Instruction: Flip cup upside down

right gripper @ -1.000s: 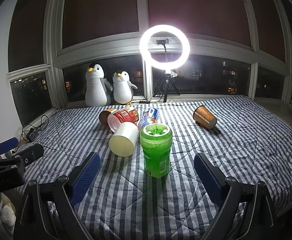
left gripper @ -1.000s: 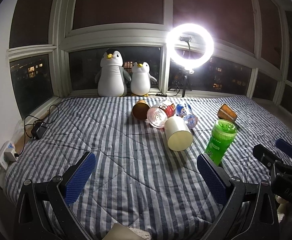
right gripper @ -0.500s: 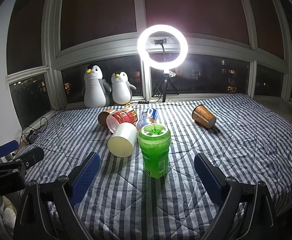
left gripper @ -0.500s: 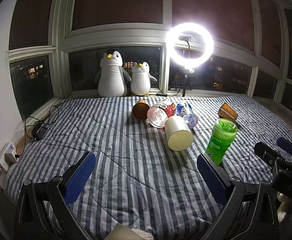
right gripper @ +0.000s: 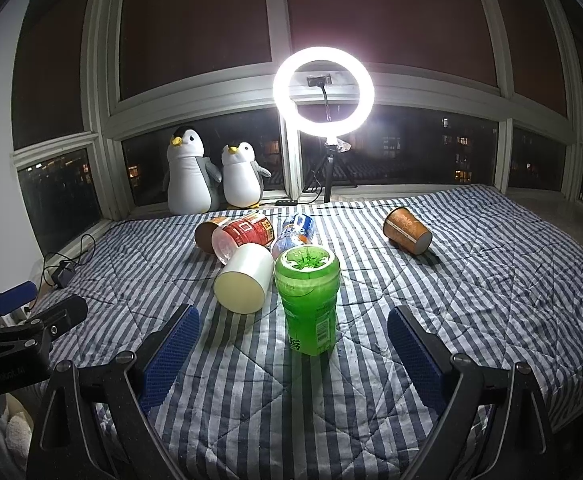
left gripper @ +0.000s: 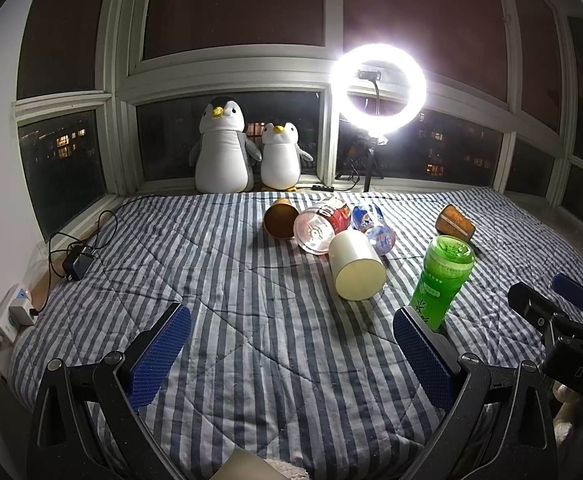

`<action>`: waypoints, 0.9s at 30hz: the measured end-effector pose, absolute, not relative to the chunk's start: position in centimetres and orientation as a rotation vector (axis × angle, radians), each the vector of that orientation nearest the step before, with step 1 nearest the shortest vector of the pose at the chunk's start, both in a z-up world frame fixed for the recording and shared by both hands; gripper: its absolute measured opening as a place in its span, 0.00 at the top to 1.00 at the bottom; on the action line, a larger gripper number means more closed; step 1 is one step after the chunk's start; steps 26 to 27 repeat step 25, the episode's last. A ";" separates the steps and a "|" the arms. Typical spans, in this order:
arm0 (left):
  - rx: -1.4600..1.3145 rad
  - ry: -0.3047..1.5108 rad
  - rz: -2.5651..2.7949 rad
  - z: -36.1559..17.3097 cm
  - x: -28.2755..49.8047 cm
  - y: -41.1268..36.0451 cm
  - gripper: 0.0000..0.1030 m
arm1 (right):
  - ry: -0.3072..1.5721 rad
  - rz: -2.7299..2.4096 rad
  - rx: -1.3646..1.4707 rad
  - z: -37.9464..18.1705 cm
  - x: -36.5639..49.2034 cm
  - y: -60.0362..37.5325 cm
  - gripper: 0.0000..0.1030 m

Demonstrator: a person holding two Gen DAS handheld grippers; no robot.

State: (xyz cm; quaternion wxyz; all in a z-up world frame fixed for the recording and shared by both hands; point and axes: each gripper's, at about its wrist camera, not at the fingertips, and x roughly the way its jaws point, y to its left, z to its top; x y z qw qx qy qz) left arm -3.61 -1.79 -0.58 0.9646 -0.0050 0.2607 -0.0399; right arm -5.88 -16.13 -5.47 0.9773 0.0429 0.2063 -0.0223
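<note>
A green plastic cup (right gripper: 309, 300) stands on end on the striped bedspread (right gripper: 471, 300), straight ahead of my right gripper (right gripper: 291, 352), which is open and empty a short way in front of it. The green cup also shows in the left wrist view (left gripper: 443, 280), just beyond the right finger. My left gripper (left gripper: 291, 356) is open and empty over bare bedspread. A white cup (right gripper: 245, 278) lies on its side left of the green one. A brown paper cup (right gripper: 407, 230) lies on its side at the right.
A red cup (right gripper: 243, 234), a blue cup (right gripper: 295, 232) and another brown cup (right gripper: 207, 232) lie clustered behind the white one. Two plush penguins (right gripper: 189, 176) and a ring light (right gripper: 323, 92) stand at the window. A charger and cables (left gripper: 75, 264) lie at the left edge.
The right gripper has drawn slightly closer to the green cup. The left view has hardly shifted. No cup has moved.
</note>
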 end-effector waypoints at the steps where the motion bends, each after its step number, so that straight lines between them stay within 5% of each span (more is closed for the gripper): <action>1: -0.009 0.527 -0.081 -0.6 -3.6 -1.8 0.01 | 0.416 -0.044 0.086 -5.5 -5.9 -16.1 0.10; 27: -0.003 0.531 -0.083 -0.7 -3.2 -1.9 0.01 | 0.429 -0.044 0.090 -6.0 -5.6 -16.0 0.09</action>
